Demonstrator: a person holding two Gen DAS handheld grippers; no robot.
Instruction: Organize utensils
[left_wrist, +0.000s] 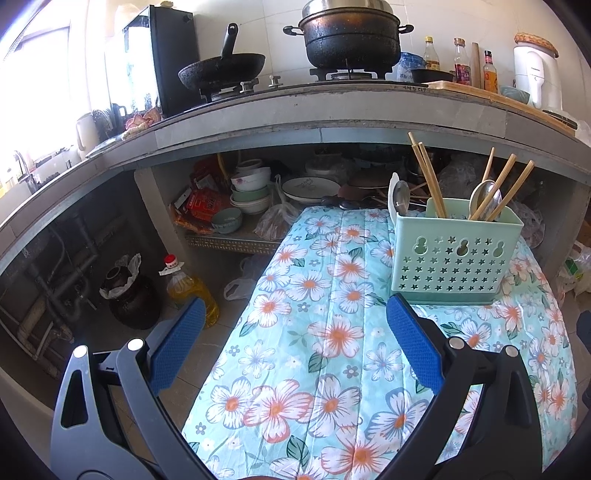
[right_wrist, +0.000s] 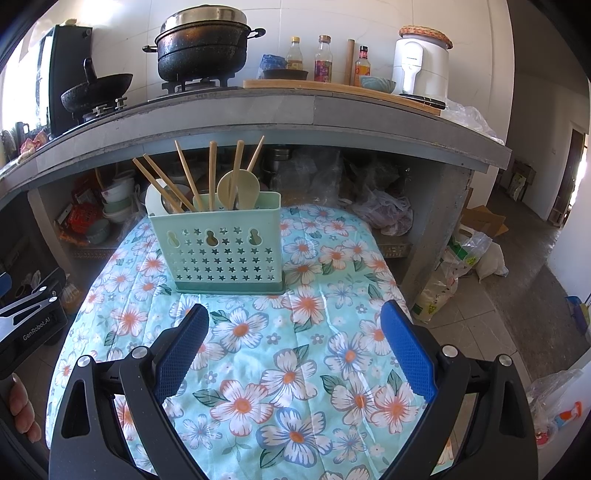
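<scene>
The left gripper (left_wrist: 295, 343) hung over the near left edge of the flower-print cloth (left_wrist: 332, 369), its ribbed blue fingers (left_wrist: 177, 347) spread wide and empty. Toward the table's far edge stood the mint plastic caddy (right_wrist: 216, 243), star-punched, probably for draining, holding upright wooden chopsticks (right_wrist: 212, 173) and spoons (right_wrist: 227, 188). The right gripper (right_wrist: 295, 339) faced it equally wide, grasping nothing, so sorting looked finished.

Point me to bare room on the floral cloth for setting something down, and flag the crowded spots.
Free: the floral cloth between the green caddy and both open tongs, left and right. Also free in the right wrist view: the strip to the caddy's right, up to the table's far edge. Crowded: the caddy, full of chopsticks and spoons, and the shelf behind.
</scene>
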